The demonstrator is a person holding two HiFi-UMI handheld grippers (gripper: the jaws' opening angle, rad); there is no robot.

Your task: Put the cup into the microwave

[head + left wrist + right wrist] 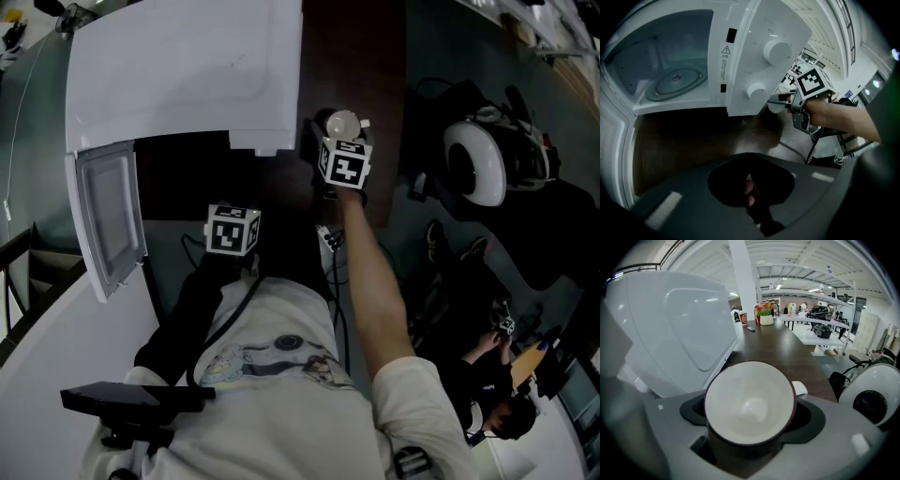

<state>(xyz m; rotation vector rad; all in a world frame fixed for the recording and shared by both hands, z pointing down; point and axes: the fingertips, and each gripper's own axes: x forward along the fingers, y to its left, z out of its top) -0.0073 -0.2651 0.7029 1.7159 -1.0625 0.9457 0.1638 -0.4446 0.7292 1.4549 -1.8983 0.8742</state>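
The cup (342, 123), white inside and dark outside, stands on the dark brown table (361, 56) just right of the white microwave (187, 66). My right gripper (339, 139) is at it. In the right gripper view the cup (750, 404) fills the gap of the right gripper (751, 420), whose jaws stand wide and open around it, handle to the right. The microwave door (108, 216) hangs open to the left. My left gripper (232, 230) hovers before the cavity, shut and empty (750, 180). The left gripper view shows the glass turntable (677, 82) and the cup (774, 107) past the knobs (777, 49).
A round white and black device (487, 159) lies on the floor to the right, among cables. A person (497, 394) sits at the lower right. At the table's far end stand a flower pot (765, 315) and a red cup (743, 317).
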